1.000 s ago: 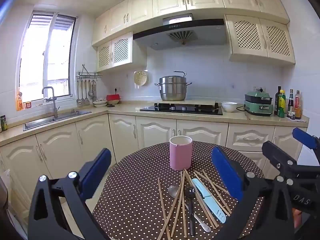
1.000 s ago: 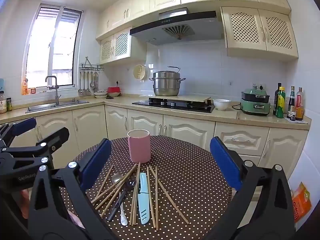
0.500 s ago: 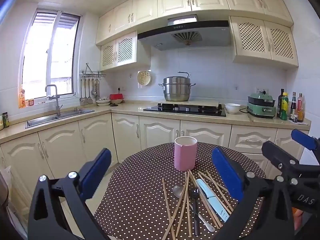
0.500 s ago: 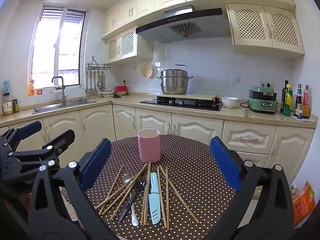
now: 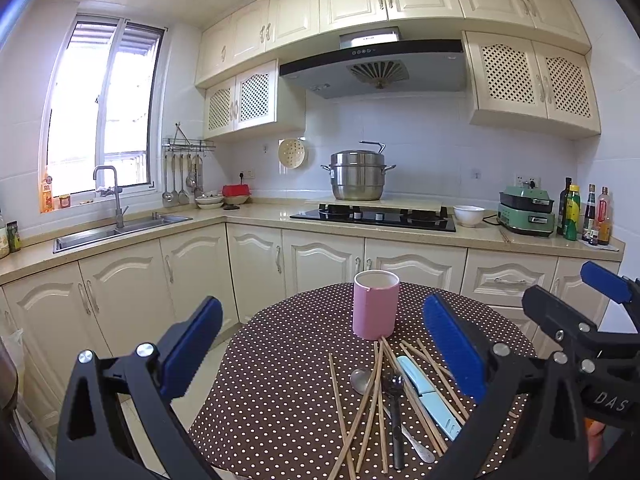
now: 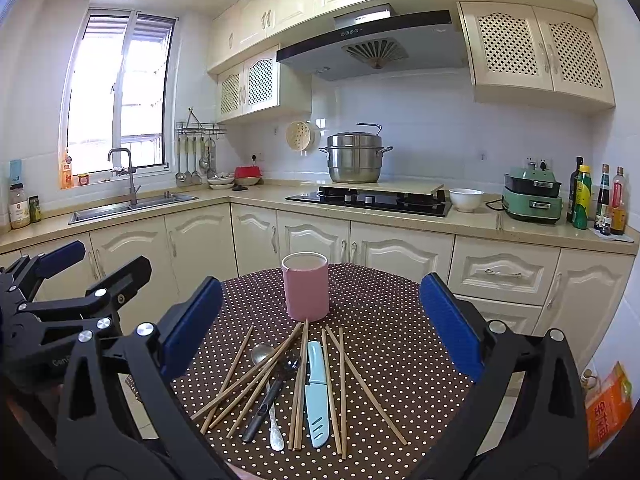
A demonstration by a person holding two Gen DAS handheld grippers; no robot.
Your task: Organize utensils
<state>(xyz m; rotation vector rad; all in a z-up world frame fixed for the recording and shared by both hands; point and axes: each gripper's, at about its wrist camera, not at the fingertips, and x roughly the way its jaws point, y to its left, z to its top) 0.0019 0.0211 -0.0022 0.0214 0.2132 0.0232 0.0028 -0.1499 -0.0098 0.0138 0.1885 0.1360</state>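
Observation:
A pink cup (image 5: 376,304) (image 6: 306,286) stands upright on a round brown polka-dot table (image 5: 280,380) (image 6: 392,312). In front of it lie several wooden chopsticks (image 5: 370,404) (image 6: 340,384), a light blue sheathed knife (image 5: 430,398) (image 6: 316,394), a metal spoon (image 5: 362,380) (image 6: 262,354) and a black-handled utensil (image 5: 394,412) (image 6: 272,390). My left gripper (image 5: 324,356) is open above the table's near left side, holding nothing. My right gripper (image 6: 320,328) is open too, with the pile between its fingers in view. Each gripper shows at the edge of the other's view.
Cream cabinets and a counter run behind the table, with a sink (image 5: 120,228), a black hob (image 5: 372,216) under a steel pot (image 5: 356,176), a white bowl (image 5: 468,216), a green appliance (image 5: 526,212) and bottles (image 5: 584,216). An orange bag (image 6: 608,404) lies on the floor at right.
Both cameras have tilted or risen slightly, so the table and utensils sit a little lower and to the right in view. Both grippers stay open; nothing on the table moved.

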